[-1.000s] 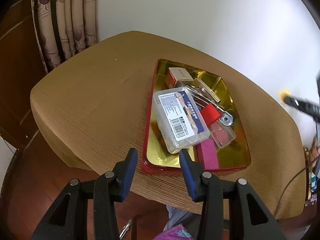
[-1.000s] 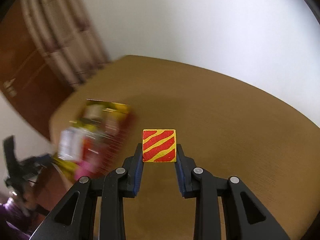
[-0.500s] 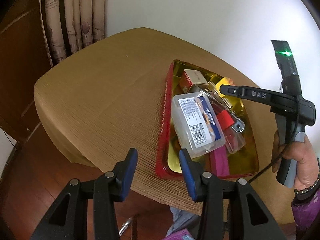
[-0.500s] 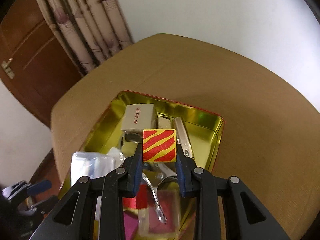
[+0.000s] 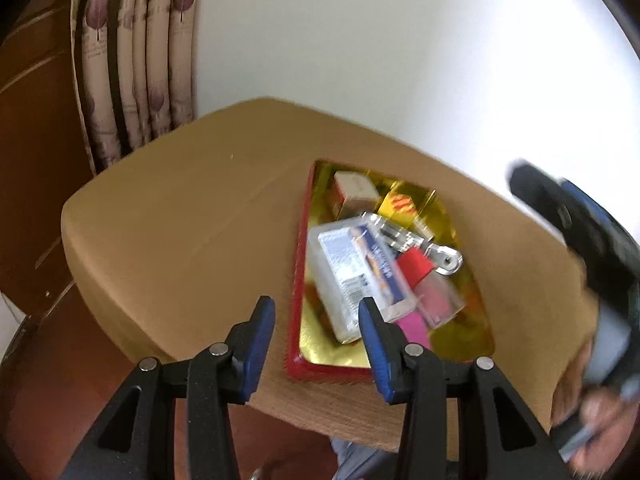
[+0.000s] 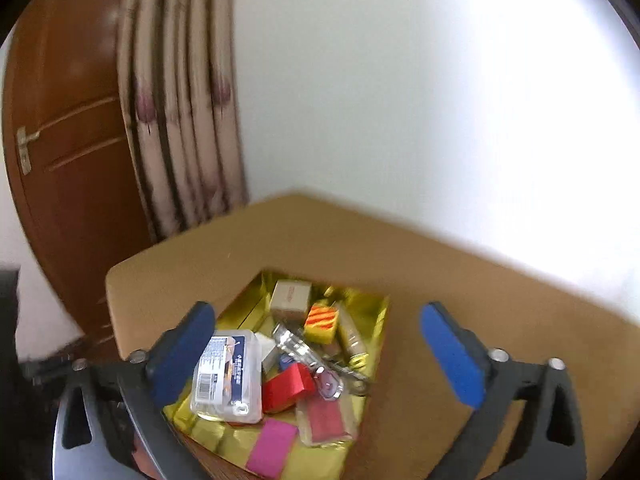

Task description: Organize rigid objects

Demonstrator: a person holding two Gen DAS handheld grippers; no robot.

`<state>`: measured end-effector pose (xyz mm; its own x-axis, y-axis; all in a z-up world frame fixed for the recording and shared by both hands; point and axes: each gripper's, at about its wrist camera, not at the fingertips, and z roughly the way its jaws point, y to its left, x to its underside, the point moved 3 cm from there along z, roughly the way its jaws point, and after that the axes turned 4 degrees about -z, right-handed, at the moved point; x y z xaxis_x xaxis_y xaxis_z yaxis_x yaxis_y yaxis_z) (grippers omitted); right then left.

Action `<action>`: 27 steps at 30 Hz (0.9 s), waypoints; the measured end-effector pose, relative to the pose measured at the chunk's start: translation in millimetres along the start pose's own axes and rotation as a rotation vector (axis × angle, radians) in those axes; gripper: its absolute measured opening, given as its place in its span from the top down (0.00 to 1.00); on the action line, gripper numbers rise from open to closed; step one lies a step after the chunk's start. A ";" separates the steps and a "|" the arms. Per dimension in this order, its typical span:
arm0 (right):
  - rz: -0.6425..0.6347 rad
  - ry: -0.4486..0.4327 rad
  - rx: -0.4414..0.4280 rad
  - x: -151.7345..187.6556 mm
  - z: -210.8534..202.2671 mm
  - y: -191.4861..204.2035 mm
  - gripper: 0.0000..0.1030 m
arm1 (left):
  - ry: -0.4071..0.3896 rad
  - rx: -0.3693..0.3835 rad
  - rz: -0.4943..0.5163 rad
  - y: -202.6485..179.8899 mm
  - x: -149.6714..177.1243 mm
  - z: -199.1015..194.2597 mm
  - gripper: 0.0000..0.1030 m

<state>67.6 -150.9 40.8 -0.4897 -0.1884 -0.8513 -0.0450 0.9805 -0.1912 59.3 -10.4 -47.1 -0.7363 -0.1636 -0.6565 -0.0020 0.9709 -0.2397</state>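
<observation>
Our right tool [image 6: 320, 354] has just been opening, nothing between its jaws; ahead of it the striped block [image 6: 321, 322] lies in the tray [image 6: 382, 320]. Our left tool [image 5: 317, 338] stands apart, empty.

A room in a home, by the look of it. Brown wooden door [image 6: 76, 152] with a brass handle plate [image 6: 24, 150], panelled. Beside it hangs a pale curtain [image 6: 184, 120] printed with purple leaf shapes. Plain white wall [image 6: 400, 100]. Wood floor [image 5: 48, 380], reddish brown. A small tan table [image 5: 180, 232] with rounded corners stands near the wall, bearing a gold-lined tin [image 5: 472, 340] of household odds and ends.
</observation>
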 end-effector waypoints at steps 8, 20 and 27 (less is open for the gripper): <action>0.091 0.009 0.141 22.0 -30.8 0.5 0.01 | -0.119 -0.054 0.069 -9.5 -3.3 -21.2 0.57; 0.145 -0.117 0.260 22.9 -86.9 -0.9 0.01 | -0.229 -0.056 0.103 -17.2 -5.4 -54.0 0.57; 0.159 -0.136 0.244 14.5 -110.9 1.0 0.01 | -0.290 -0.068 0.150 -26.3 -10.6 -80.6 0.57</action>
<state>-36.1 -146.5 82.5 -0.3522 -0.0560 -0.9343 0.2412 0.9591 -0.1484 12.6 -20.2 23.7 -0.5082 -0.0510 -0.8597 0.0394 0.9958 -0.0824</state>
